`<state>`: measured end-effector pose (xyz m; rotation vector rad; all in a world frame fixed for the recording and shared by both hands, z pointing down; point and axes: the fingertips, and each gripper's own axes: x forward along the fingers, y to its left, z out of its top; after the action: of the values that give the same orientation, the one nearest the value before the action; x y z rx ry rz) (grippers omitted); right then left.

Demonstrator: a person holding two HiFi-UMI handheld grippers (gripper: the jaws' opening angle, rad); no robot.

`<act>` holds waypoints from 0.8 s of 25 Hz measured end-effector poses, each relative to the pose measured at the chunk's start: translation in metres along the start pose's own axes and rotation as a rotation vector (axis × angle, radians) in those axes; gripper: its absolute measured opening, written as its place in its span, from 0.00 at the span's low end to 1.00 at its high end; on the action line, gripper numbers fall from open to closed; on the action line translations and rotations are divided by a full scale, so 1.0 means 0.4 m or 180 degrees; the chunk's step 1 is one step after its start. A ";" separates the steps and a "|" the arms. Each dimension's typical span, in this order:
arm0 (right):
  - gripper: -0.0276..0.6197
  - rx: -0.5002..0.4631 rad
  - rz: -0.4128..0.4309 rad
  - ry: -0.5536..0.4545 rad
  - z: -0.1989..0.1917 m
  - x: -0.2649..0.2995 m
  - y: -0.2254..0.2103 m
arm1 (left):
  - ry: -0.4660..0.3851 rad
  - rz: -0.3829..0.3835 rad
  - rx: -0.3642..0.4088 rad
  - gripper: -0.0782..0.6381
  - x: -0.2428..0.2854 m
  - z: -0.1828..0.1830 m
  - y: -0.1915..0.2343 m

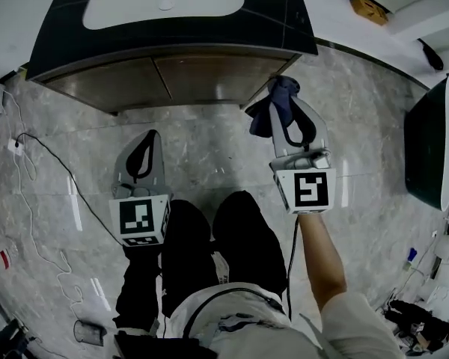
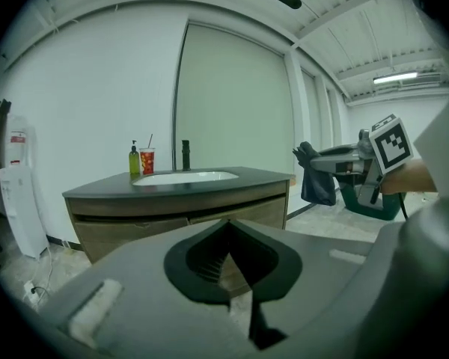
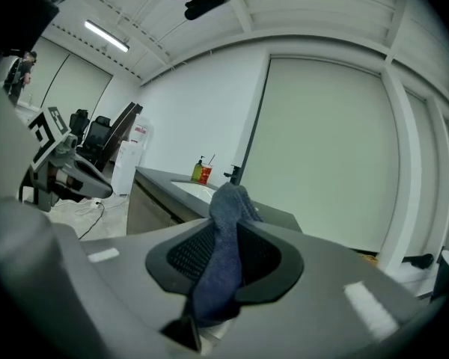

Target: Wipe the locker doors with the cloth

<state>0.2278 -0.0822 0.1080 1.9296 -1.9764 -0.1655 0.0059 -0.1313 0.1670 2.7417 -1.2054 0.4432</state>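
cloth (image 3: 224,234) — soft, light, limp; pinch mid-fold | right gripper (image 1: 290,102) clamped on it | left gripper (image 1: 149,139) closed, seemingly empty

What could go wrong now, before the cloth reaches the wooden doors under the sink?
The cloth is pinched in the right tongs with much of it hanging loose; rubbing the cabinet doors might pull it out. Cables lie on the floor at the person's left; stepping sideways, a foot might catch them.
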 end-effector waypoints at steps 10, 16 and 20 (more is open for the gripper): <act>0.19 -0.0156 -0.0141 -0.0663 -0.350 0.170 0.046 | -0.0535 -0.0069 0.0164 0.11 0.287 -0.340 -0.029; 0.19 -0.0190 -0.0207 -0.0999 -0.453 0.213 0.077 | -0.0671 -0.0004 0.0297 0.11 0.340 -0.471 -0.016; 0.19 -0.0302 -0.0276 -0.0963 -0.501 0.223 0.078 | -0.0662 -0.0098 0.0365 0.11 0.334 -0.531 -0.043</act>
<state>0.2677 -0.1336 0.3196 2.0259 -2.0246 -0.5953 0.0579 -0.1670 0.4106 2.9616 -1.2151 0.2351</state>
